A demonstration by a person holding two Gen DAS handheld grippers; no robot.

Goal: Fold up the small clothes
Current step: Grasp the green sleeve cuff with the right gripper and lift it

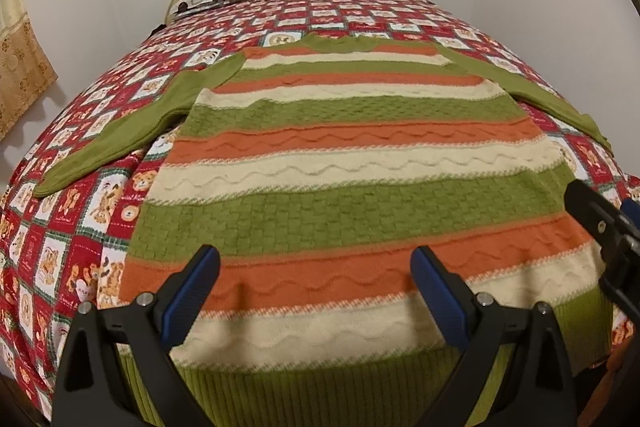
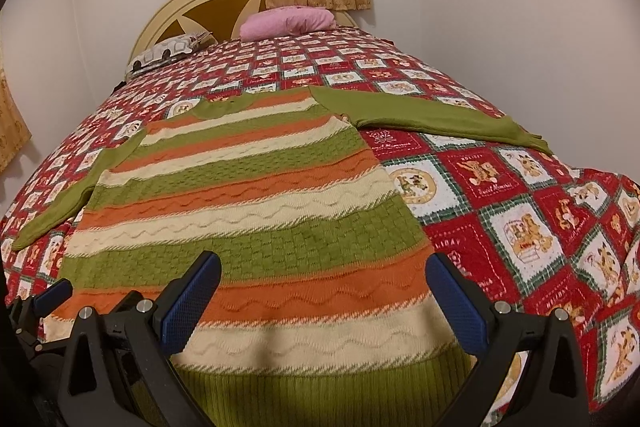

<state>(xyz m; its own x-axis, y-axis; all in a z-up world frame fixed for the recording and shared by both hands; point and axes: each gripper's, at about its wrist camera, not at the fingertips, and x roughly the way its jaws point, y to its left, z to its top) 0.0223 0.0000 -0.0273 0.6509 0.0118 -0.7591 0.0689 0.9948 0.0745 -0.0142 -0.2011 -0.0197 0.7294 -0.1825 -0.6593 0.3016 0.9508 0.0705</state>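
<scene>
A striped sweater (image 1: pixel 332 163) lies flat across the centre of both frames on the patchwork quilt (image 2: pixel 520 195), while the left gripper (image 1: pixel 316 291) and right gripper (image 2: pixel 324 295) hang spread wide above its lower hem, gripping nothing.

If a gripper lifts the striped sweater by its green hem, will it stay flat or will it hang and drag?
The sweater would probably droop, since it is soft knit lying limp on the bedspread. Its thick cable texture suggests some weight, so it may sag. The spread sleeves would likely trail and drag.
</scene>
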